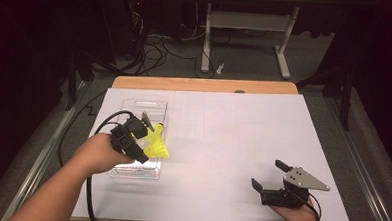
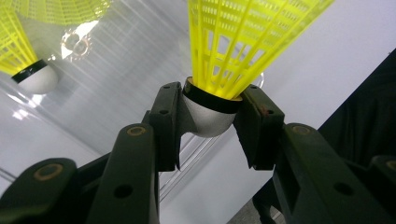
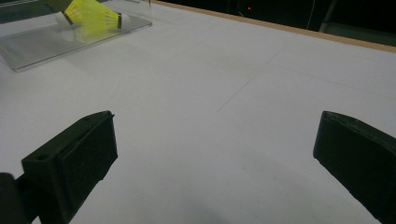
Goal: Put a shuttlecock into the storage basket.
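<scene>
My left gripper (image 2: 210,116) is shut on the white cork base of a yellow shuttlecock (image 2: 238,42), whose plastic skirt fans away from the jaws. In the high view this gripper (image 1: 145,137) hangs over a clear plastic tray (image 1: 131,172) at the table's left, with the yellow shuttlecock (image 1: 158,145) at its tips. A second yellow shuttlecock (image 2: 28,65) lies in the tray (image 2: 121,60). My right gripper (image 1: 268,173) stands open near the front right of the table, with nothing between its jaws (image 3: 215,144).
A white sheet (image 1: 222,141) covers the table, whose wooden far edge (image 1: 205,85) shows beyond it. From the right gripper view the tray (image 3: 42,44) with the yellow shuttlecocks (image 3: 93,16) lies far off at the upper left. Desk legs and cables stand on the floor behind the table.
</scene>
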`<move>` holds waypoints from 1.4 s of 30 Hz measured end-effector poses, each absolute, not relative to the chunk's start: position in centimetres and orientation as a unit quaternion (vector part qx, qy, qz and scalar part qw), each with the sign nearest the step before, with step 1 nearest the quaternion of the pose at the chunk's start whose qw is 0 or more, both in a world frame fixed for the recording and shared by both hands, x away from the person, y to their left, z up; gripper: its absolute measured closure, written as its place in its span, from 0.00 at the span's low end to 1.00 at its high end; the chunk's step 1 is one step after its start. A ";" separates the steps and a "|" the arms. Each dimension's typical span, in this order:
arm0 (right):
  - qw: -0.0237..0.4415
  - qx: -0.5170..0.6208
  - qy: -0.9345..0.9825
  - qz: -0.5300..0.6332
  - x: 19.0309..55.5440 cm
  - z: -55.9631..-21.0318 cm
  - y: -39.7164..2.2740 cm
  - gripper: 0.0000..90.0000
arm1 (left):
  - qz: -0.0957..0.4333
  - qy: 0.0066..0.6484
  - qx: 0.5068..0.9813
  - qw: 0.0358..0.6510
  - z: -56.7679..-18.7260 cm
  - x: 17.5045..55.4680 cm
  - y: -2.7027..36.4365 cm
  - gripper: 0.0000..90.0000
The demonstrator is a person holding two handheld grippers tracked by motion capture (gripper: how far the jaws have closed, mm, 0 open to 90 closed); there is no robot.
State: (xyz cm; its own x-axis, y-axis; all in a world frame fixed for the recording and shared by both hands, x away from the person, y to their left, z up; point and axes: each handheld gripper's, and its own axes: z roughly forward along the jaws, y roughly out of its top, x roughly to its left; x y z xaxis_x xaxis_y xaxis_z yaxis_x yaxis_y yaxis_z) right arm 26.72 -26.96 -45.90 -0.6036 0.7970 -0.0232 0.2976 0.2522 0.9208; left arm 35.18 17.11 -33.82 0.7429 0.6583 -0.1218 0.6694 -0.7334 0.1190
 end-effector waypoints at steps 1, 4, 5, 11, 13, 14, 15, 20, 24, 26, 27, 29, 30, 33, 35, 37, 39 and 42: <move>0.254 0.365 0.750 0.490 26.7 -45.9 -27.0 0.00 | -0.036 0.358 0.930 0.076 -33.8 35.2 17.3 0.70; 0.254 0.365 0.750 0.490 26.7 -45.9 -26.9 0.00 | -0.035 0.358 0.930 0.071 -34.0 35.1 17.8 0.70; 0.254 0.365 0.750 0.490 26.7 -45.9 -26.9 0.00 | -0.034 0.360 0.929 0.072 -34.0 35.1 18.0 0.70; 0.253 0.364 0.749 0.492 26.7 -45.9 -26.9 0.00 | -0.033 0.372 0.925 0.068 -34.3 35.1 19.2 0.70; 0.253 0.362 0.749 0.493 26.7 -45.9 -26.9 0.00 | -0.030 0.377 0.923 0.066 -34.4 35.1 19.6 0.70; 0.253 0.361 0.749 0.494 26.7 -45.9 -26.9 0.00 | -0.030 0.377 0.924 0.062 -34.5 35.1 19.9 0.70; 0.253 0.360 0.749 0.495 26.7 -45.9 -26.9 0.00 | -0.030 0.379 0.923 0.060 -34.5 35.1 20.1 0.70; 0.252 0.360 0.749 0.495 26.7 -45.9 -26.9 0.00 | -0.031 0.390 0.918 0.059 -34.7 35.2 21.1 0.70; 0.252 0.360 0.749 0.496 26.7 -45.9 -26.9 0.00 | -0.031 0.400 0.914 0.059 -35.0 35.1 21.8 0.70; 0.251 0.360 0.750 0.495 26.7 -45.9 -26.9 0.00 | -0.031 0.404 0.912 0.059 -35.0 35.1 22.2 0.70; 0.251 0.360 0.750 0.495 26.7 -46.0 -26.9 0.00 | -0.032 0.405 0.912 0.058 -35.0 35.1 22.4 0.70; 0.251 0.360 0.750 0.494 26.7 -46.0 -26.9 0.00 | -0.030 0.405 0.912 0.059 -35.0 35.1 22.8 0.70; 0.252 0.361 0.750 0.494 26.7 -46.0 -26.9 0.00 | -0.031 0.407 0.911 0.059 -35.0 35.1 22.9 0.70; 0.251 0.361 0.750 0.494 26.7 -46.0 -26.9 0.00 | -0.031 0.410 0.910 0.059 -35.0 35.0 23.3 0.70; 0.251 0.361 0.750 0.494 26.7 -46.0 -26.9 0.00 | -0.031 0.411 0.909 0.059 -34.9 34.9 23.5 0.70; 0.251 0.360 0.751 0.494 26.7 -46.0 -26.8 0.00 | -0.031 0.417 0.907 0.059 -35.0 34.9 23.6 0.70; 0.251 0.359 0.751 0.493 26.7 -46.0 -26.8 0.00 | -0.031 0.418 0.906 0.060 -35.0 35.0 23.6 0.70; 0.252 0.358 0.752 0.494 26.7 -46.0 -26.7 0.00 | -0.030 0.418 0.906 0.062 -35.1 35.1 23.7 0.70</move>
